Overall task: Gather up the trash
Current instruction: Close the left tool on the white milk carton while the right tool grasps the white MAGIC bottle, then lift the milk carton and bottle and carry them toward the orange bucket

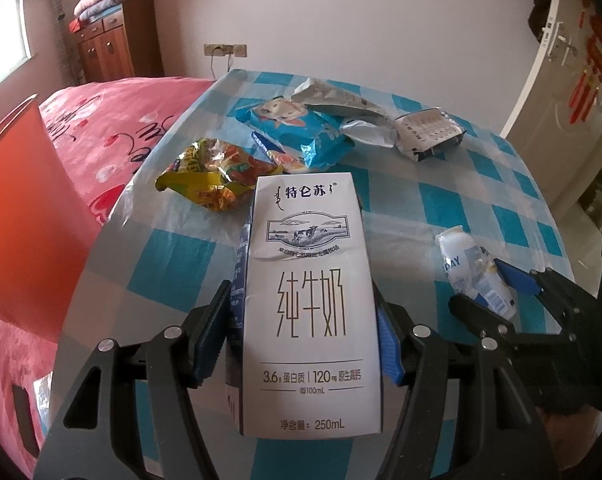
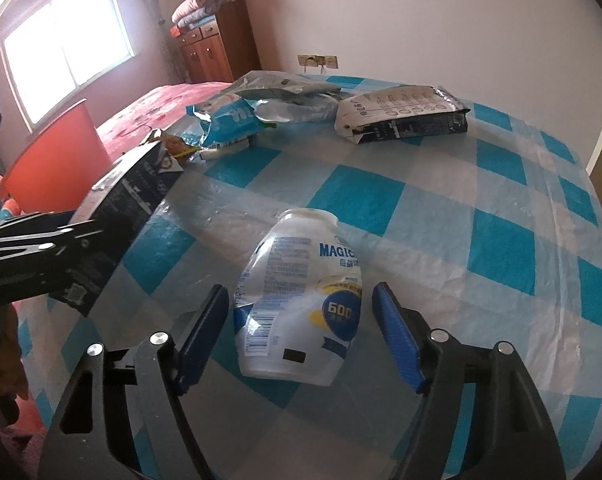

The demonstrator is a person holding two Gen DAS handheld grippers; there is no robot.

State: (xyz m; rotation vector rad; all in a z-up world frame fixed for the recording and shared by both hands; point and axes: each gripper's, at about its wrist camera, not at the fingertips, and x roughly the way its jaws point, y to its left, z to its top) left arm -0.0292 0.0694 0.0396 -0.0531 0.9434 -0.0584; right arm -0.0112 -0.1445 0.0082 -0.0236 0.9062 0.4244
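We see the table (image 2: pixel 501 216) in blue checks, wrappers (image 1: pixel 301 136) heaped at its far edge. Our left gripper (image 1: pixel 301 336) clamps the milk carton (image 1: pixel 309 300) at the near left edge. Our right gripper (image 2: pixel 301 336) straddles the bottle (image 2: pixel 301 300) lying near the near edge, jaws apart, not touching it.

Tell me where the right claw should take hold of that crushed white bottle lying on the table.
Grip the crushed white bottle across its wider lower body, coming from its base end along its length, as the right claw is already lined up. It lies flat with its neck pointing away, and both pads flank the body with gaps.
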